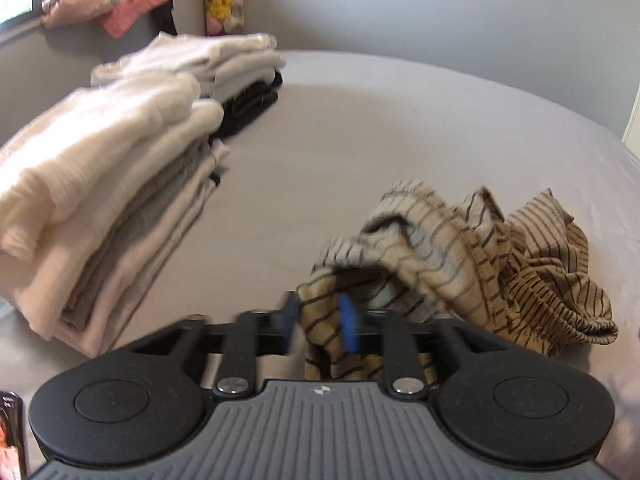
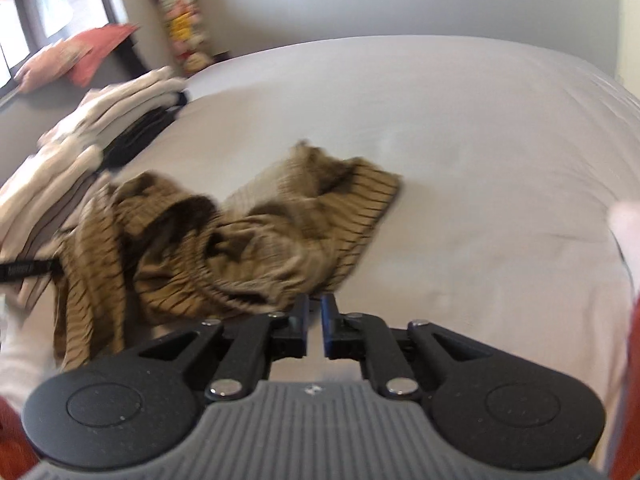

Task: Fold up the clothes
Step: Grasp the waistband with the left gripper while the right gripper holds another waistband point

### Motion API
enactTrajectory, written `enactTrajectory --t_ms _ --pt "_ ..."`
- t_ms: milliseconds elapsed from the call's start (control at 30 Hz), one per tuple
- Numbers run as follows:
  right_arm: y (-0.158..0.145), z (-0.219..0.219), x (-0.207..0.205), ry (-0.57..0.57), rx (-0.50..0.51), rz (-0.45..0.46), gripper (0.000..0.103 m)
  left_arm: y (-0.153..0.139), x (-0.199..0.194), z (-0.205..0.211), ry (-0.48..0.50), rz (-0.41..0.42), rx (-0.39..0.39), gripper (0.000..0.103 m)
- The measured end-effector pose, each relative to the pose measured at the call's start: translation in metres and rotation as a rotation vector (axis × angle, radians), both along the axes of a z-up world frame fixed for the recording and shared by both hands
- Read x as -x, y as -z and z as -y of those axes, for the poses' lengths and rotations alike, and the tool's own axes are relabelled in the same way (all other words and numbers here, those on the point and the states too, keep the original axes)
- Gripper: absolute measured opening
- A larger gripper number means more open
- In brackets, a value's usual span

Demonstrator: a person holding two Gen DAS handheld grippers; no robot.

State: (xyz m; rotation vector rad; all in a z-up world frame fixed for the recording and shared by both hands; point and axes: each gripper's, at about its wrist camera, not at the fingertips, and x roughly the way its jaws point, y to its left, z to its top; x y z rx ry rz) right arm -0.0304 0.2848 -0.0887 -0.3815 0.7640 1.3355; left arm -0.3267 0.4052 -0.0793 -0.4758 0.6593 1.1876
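Note:
A crumpled tan garment with thin dark stripes point(image 1: 472, 248) lies on the grey bed sheet point(image 1: 400, 132). In the left wrist view my left gripper point(image 1: 320, 318) is shut on a fold of this garment, and cloth shows between its blue pads point(image 1: 349, 322). The right wrist view shows the same garment point(image 2: 240, 240) spread ahead and to the left. My right gripper point(image 2: 316, 312) sits at the garment's near edge. Its fingers stand almost together with only a narrow slit, and nothing shows between them.
Two stacks of folded cream, grey and black clothes point(image 1: 104, 184) point(image 1: 216, 68) line the bed's left side. Pink pillows point(image 1: 108, 0) rest on a ledge by the window. A phone-like object point(image 1: 10, 432) lies at the near left. Bare sheet point(image 2: 480, 160) stretches to the right.

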Motion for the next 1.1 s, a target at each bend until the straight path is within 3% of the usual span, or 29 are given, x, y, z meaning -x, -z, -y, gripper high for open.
enactTrajectory --t_ms 33,167,233,300,500,600,633,667,867,933,1100 --pt "0.001 -0.002 0.005 -0.020 -0.001 0.008 0.035 -0.004 0.000 0.002 0.004 -0.003 -0.017 0.064" --pt "0.003 -0.018 0.022 -0.116 0.012 0.060 0.043 -0.021 -0.008 0.005 0.040 -0.005 -0.069 0.070" --pt "0.007 -0.024 0.028 -0.154 0.025 0.089 0.054 -0.024 -0.016 0.006 0.080 0.014 -0.068 0.076" --pt "0.012 -0.031 0.033 -0.191 0.037 0.118 0.059 -0.019 -0.027 0.006 0.127 0.023 -0.047 0.079" --pt "0.031 -0.057 0.040 -0.218 0.082 0.174 0.057 0.008 -0.055 0.007 0.186 -0.025 0.012 0.079" --pt "0.033 -0.060 0.044 -0.225 0.087 0.185 0.035 0.018 -0.057 0.003 0.183 -0.037 0.046 0.078" --pt "0.032 -0.060 0.045 -0.225 0.088 0.189 0.020 0.020 -0.057 0.001 0.174 -0.039 0.058 0.072" --pt "0.031 -0.058 0.044 -0.215 0.087 0.188 0.012 0.022 -0.056 -0.001 0.165 -0.041 0.071 0.063" --pt "0.002 -0.028 0.025 -0.120 0.042 0.183 0.009 0.011 -0.046 -0.001 0.134 -0.028 0.068 0.023" --pt "-0.011 -0.013 0.016 -0.075 0.028 0.197 0.009 0.005 -0.044 0.002 0.131 -0.030 0.053 0.013" --pt "-0.044 0.026 -0.006 0.035 -0.009 0.232 0.008 -0.017 -0.043 0.017 0.157 -0.063 -0.012 0.008"
